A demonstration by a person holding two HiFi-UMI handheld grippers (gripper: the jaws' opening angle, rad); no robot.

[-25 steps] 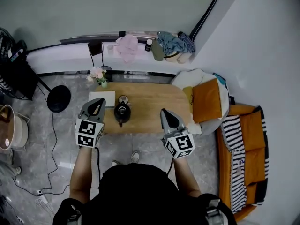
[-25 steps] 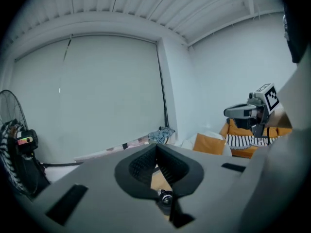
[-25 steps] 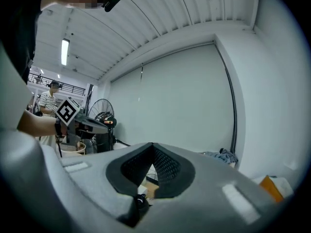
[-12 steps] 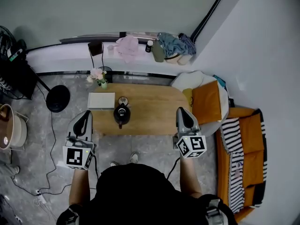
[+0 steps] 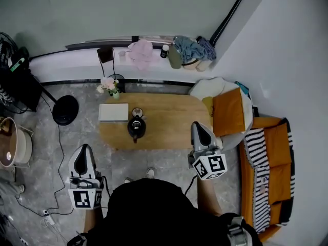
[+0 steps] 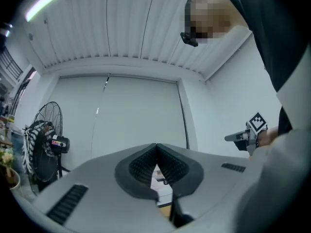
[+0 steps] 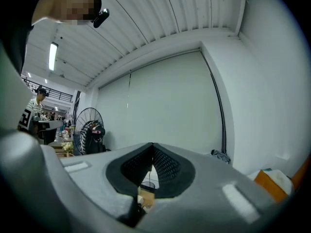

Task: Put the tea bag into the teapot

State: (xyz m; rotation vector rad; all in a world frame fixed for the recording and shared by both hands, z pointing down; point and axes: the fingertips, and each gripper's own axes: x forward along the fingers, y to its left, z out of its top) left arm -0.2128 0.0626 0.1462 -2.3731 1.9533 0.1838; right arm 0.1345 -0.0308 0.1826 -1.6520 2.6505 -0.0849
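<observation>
You see a white box on the wooden table, flowers by its far-left corner, and an orange cushion to the right.

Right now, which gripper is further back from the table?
The left gripper, seen over grey floor off the table's near left corner; the right gripper overlaps the table's near right edge.

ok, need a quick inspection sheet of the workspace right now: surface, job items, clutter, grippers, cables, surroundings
Surface: wooden table, rounded ends.
Job's things: black teapot toward the table's left; tea bag not made out.
Clutter: white box; small round item behind the teapot; flowers by the far left corner.
Grippers: left gripper and right gripper both shut, nothing held, apart from the teapot.
Cables: loose cable on the floor, left.
Surroundings: fan base, orange cushion, striped sofa.
</observation>
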